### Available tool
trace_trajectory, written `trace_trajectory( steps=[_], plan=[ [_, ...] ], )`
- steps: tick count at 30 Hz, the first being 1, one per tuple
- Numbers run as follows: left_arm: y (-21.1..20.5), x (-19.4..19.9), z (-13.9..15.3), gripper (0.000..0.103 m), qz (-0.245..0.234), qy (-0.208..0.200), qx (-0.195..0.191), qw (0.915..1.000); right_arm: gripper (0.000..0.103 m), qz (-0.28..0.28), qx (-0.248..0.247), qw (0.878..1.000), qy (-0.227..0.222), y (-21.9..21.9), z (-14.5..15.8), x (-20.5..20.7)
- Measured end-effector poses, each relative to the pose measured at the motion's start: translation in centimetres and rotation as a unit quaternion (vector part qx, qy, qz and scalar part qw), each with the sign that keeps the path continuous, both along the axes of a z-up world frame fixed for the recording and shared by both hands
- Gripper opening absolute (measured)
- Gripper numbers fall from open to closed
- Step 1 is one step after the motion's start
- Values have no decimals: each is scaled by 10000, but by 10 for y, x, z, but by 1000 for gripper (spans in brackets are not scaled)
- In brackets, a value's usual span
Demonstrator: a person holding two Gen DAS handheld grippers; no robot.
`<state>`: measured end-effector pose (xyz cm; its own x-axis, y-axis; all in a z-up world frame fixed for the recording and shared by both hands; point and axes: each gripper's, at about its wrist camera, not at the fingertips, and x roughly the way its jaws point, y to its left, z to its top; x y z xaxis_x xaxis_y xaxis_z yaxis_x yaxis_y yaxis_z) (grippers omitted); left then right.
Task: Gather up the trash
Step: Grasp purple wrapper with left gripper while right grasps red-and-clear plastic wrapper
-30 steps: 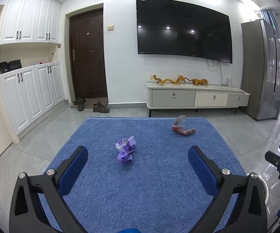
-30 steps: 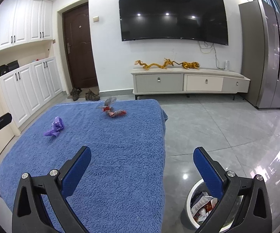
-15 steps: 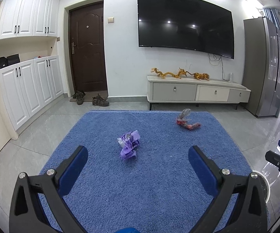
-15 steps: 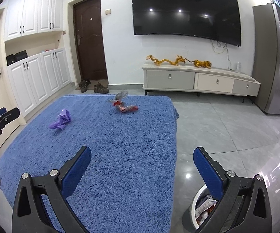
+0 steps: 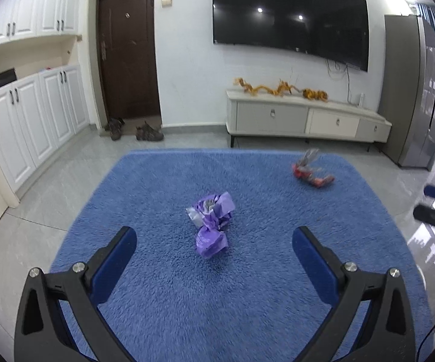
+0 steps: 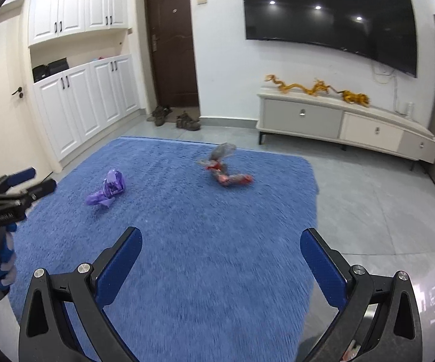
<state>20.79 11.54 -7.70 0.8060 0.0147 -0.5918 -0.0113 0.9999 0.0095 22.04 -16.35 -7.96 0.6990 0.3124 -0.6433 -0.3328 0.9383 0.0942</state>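
Note:
A crumpled purple wrapper point(image 5: 212, 223) lies on the blue rug point(image 5: 232, 286), just ahead of my left gripper point(image 5: 214, 247), which is open and centred on it with nothing between its fingers. Farther right on the rug lies a red and silver wrapper point(image 5: 311, 172). In the right wrist view the purple wrapper point(image 6: 108, 188) sits to the left and the red and silver wrapper point(image 6: 225, 172) ahead. My right gripper point(image 6: 222, 249) hangs open over the rug point(image 6: 187, 241), empty. The left gripper point(image 6: 15, 187) also shows at that view's left edge.
A low white TV cabinet point(image 5: 308, 119) with golden dragon figures stands against the far wall under a wall-mounted TV. White cupboards point(image 5: 27, 126) line the left side, shoes point(image 5: 132, 128) lie by a dark door, and a grey fridge point(image 5: 422, 90) is at right. Grey tile surrounds the rug.
Both grippers have moved forward and tilted down toward the rug. The purple wrapper is now closer to my left gripper. The white bin with trash has dropped out of the right wrist view.

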Motion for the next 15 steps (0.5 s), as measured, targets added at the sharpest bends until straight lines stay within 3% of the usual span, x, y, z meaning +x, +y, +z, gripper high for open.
trace_trajectory(
  steps=[7, 15],
  plan=[
    [14, 55, -32, 97, -207, 482, -88, 9986, 96, 361, 76, 9988, 319, 33, -20, 82],
    [17, 101, -67, 67, -451, 1013, -254, 9935, 85, 539, -58, 9958, 735, 69, -62, 171]
  ],
)
